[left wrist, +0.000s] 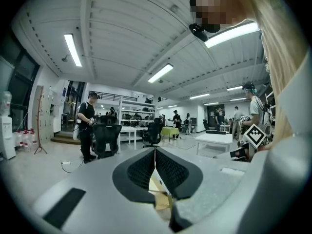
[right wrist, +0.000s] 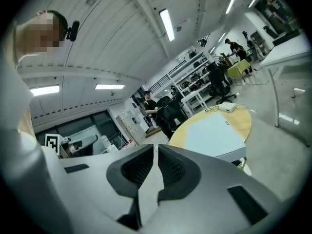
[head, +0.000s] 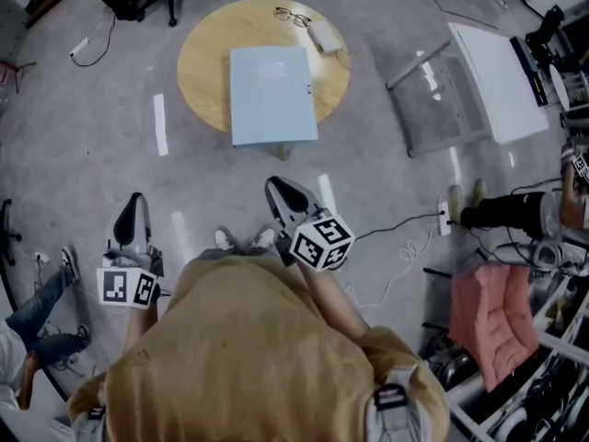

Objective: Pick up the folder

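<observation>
A pale blue folder (head: 272,95) lay flat on a round wooden table (head: 207,49), its near edge overhanging the rim, with spectacles (head: 293,14) and a small white box (head: 324,35) beyond it. The left hand-held gripper (head: 136,204) and right hand-held gripper (head: 277,190) were both pressed together and empty, well apart from the folder.

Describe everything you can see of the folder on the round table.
The folder is a plain pale blue rectangle with a smooth surface, like plastic or card. It is closed and lies flat on the round wooden table, the only thing touching it. Its near edge juts out past the table's near rim. A small dark mark sits by its right edge. Nothing lies on it.
</observation>
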Demonstrator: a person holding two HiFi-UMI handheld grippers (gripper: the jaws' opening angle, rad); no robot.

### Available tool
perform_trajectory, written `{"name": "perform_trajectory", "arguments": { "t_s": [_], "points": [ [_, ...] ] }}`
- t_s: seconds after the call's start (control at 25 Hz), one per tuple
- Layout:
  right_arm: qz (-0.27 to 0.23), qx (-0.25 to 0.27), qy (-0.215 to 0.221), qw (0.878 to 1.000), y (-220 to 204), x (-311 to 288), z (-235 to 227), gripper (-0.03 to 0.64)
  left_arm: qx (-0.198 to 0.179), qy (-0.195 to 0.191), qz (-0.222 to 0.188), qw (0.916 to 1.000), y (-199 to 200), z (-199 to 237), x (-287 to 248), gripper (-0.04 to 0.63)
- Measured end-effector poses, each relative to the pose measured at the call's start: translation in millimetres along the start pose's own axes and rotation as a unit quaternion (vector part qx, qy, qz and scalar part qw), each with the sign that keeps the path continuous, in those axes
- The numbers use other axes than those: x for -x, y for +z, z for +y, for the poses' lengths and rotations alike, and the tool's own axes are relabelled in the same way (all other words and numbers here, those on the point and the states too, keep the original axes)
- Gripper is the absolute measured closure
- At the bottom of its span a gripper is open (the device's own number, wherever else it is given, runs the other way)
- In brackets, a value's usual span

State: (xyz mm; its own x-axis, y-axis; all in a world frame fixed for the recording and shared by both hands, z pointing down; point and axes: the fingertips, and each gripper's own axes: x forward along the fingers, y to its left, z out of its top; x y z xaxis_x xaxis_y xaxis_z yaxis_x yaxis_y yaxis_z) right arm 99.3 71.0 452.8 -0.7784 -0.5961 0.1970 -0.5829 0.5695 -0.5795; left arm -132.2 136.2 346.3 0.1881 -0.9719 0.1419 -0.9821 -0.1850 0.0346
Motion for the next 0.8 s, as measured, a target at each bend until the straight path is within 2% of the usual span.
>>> {"name": "perform_trajectory", "arguments": {
  "t_s": [0.28,0.4,0.6,0.8],
  "points": [
    [0.038,0.02,0.065,0.997,-22.4,-18.7,30.8,0.606,0.001,0.023,0.001,0.9997,1.8,-0.2,12.3,0.589],
    [0.052,0.01,0.081,0.995,-32.3,-25.6,35.7,0.563,0.001,0.034,-0.003,0.9994,2.5,3.4,13.6,0.589],
    [0.07,0.006,0.086,0.994,-44.1,-34.9,47.9,0.546,0.01,0.039,0.003,0.9992,1.4,18.1,20.1,0.589],
    [0.078,0.0,0.064,0.995,-50.2,-50.5,44.9,0.538,0.019,0.017,0.008,0.9996,-8.0,35.2,2.3,0.589]
  ]
}}
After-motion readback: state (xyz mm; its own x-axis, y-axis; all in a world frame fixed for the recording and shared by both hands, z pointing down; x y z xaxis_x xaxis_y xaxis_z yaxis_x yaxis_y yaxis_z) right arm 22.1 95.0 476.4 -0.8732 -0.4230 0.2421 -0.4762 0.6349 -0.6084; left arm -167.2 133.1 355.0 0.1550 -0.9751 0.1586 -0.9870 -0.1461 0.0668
